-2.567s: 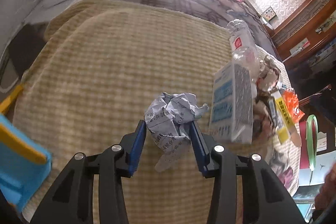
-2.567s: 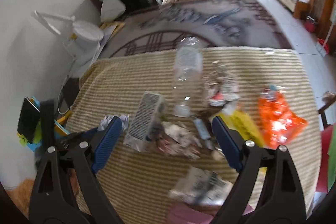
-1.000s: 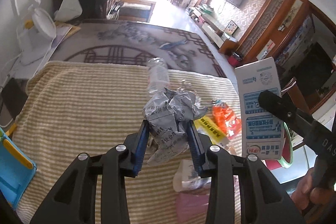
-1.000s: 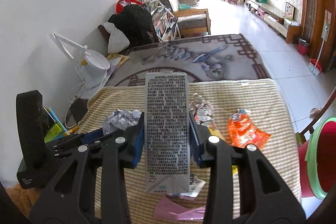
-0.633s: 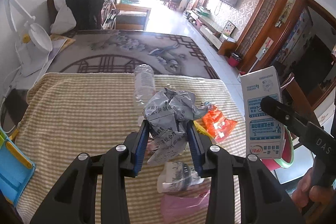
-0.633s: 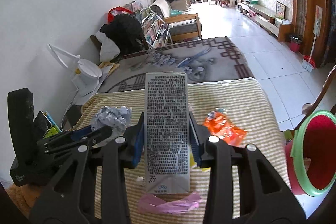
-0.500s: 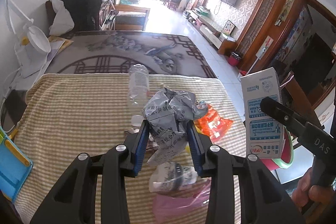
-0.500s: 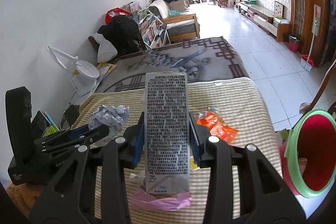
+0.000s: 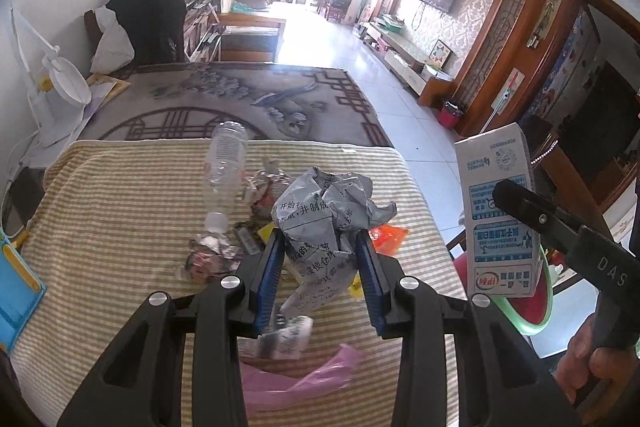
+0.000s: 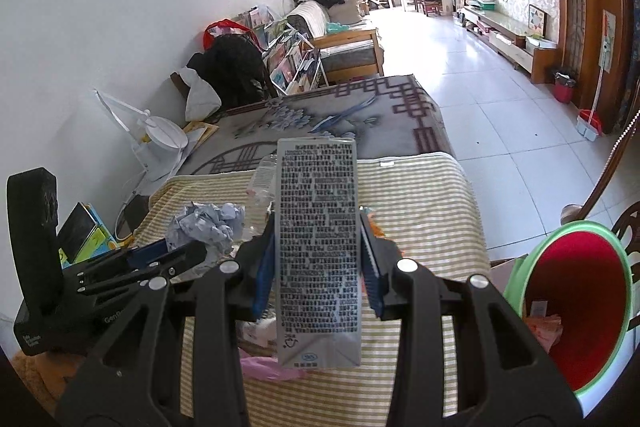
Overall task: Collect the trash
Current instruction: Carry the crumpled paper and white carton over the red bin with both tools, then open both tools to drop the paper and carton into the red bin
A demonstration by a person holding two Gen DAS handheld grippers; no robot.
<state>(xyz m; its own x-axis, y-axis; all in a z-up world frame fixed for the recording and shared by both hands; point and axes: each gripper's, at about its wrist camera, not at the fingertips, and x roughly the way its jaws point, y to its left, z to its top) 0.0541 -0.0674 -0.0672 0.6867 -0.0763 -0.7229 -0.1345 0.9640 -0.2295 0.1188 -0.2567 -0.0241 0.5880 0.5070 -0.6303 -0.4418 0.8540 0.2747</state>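
Right wrist: upright milk carton, long axis vertical.

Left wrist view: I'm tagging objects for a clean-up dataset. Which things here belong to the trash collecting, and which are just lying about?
Belongs to the job:
- crumpled paper in the left gripper
- milk carton in the right gripper
- red bin
- plastic bottle, orange wrapper, pink bag on the striped cloth

Just lying about:
- white fan
- patterned rug
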